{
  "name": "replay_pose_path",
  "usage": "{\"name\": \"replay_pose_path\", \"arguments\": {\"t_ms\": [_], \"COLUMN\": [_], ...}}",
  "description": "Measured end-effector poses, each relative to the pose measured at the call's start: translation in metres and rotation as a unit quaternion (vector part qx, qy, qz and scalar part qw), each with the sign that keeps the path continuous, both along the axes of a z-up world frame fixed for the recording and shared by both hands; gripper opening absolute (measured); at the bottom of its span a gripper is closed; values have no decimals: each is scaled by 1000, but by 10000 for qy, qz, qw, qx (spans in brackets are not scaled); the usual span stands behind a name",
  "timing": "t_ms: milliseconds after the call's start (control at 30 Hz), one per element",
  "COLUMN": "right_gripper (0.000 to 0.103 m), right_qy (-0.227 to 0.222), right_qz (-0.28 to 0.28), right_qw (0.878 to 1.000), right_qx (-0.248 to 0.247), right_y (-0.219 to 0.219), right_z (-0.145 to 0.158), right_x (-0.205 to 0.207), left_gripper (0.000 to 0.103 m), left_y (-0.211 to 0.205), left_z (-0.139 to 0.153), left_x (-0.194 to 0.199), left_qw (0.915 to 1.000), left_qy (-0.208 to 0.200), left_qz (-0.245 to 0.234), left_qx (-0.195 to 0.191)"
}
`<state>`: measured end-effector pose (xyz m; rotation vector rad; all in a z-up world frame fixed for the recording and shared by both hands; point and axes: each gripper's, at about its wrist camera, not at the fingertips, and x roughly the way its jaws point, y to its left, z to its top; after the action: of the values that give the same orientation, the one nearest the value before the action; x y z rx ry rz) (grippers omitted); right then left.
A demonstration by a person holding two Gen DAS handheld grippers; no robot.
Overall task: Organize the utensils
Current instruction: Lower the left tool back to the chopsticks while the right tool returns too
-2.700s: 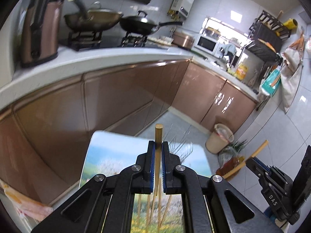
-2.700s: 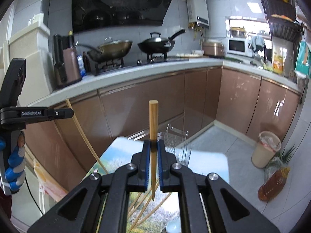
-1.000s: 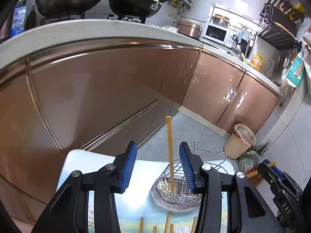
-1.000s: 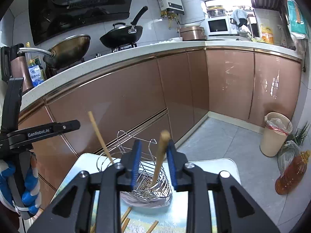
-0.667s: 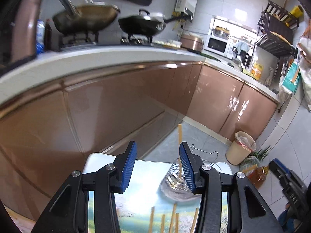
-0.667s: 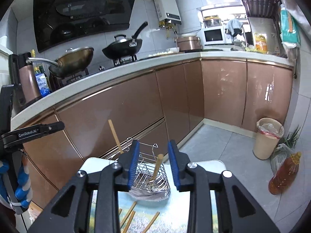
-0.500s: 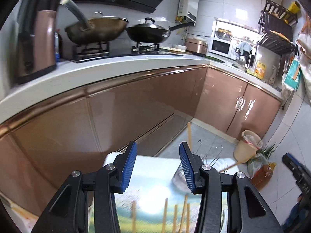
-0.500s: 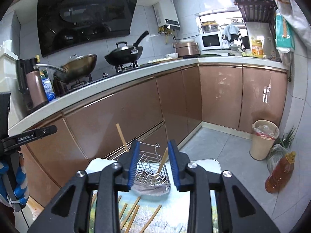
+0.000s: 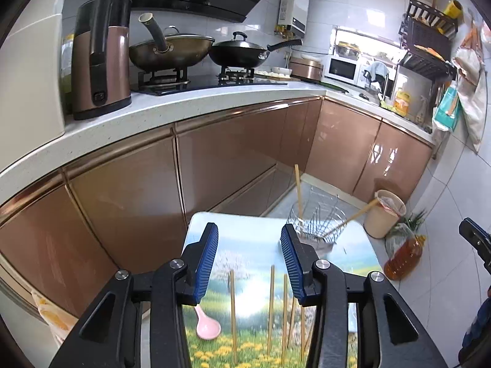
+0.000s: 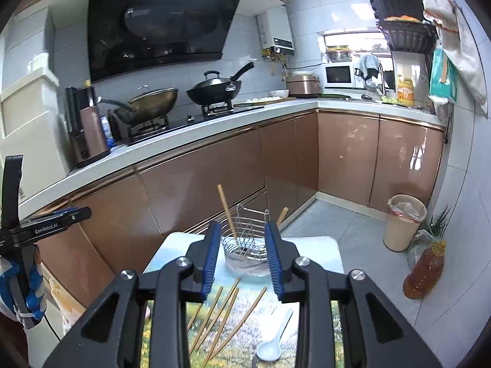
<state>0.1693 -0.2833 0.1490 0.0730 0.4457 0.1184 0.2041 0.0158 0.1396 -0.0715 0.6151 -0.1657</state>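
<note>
2 chopsticks are in the basket, more wait on the table.

The wire basket (image 10: pixel 245 245) sits at the table's (image 9: pixel 245 224) far edge, at 12 o'clock, holding 2 chopsticks (image 10: pixel 228 214). Loose chopsticks (image 10: pixel 214 312), a white spoon (image 10: pixel 273 340) and a pink spoon (image 9: pixel 207 325) lie nearer. The left gripper (image 9: pixel 249 260) and right gripper (image 10: pixel 242 257) are both spread wide and empty. Next, I think, comes picking up another stick; there is plenty of room above.

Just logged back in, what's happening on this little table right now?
Both grippers, left and right, hang open and empty above the table. Two chopsticks stand in the wire holder. Several more chopsticks lie loose on the table, along with a pink spoon and a white spoon.
</note>
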Motion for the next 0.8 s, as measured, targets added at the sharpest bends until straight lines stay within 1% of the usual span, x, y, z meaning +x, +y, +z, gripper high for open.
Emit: {"name": "replay_pose_path", "arguments": {"t_ms": [100, 233, 400, 467, 533, 600, 633, 767, 800], "right_gripper": [28, 28, 28, 28, 28, 28, 27, 25, 25], "right_qy": [87, 303, 828, 1104, 1323, 1589, 1706, 2214, 2308], "right_qz": [136, 357, 588, 650, 682, 719, 739, 749, 746], "right_qw": [9998, 9986, 9940, 9910, 9882, 9841, 9820, 9720, 9699], "right_qx": [-98, -238, -399, -385, -366, -335, -321, -233, -210], "right_y": [11, 27, 45, 48, 50, 51, 52, 52, 53], "right_z": [-3, -18, -61, -84, -103, -125, -135, -175, -182], "right_x": [-8, -6, 16, 31, 43, 58, 65, 95, 101], "left_gripper": [42, 42, 42, 42, 42, 42, 42, 42, 42], "left_y": [3, 1, -8, -13, -20, -26, -30, -48, -51], "left_z": [-5, -25, -65, -84, -109, -128, -140, -178, -184], "left_x": [-6, -2, 17, 27, 41, 52, 61, 84, 90], "left_qw": [9999, 9991, 9958, 9935, 9893, 9852, 9820, 9695, 9666], "left_qy": [118, 409, 863, 1079, 1388, 1642, 1813, 2351, 2457], "left_qz": [-32, -129, -265, -316, -371, -395, -418, -544, -578], "left_qx": [-8, -2, 139, 192, 245, 302, 333, 432, 440]}}
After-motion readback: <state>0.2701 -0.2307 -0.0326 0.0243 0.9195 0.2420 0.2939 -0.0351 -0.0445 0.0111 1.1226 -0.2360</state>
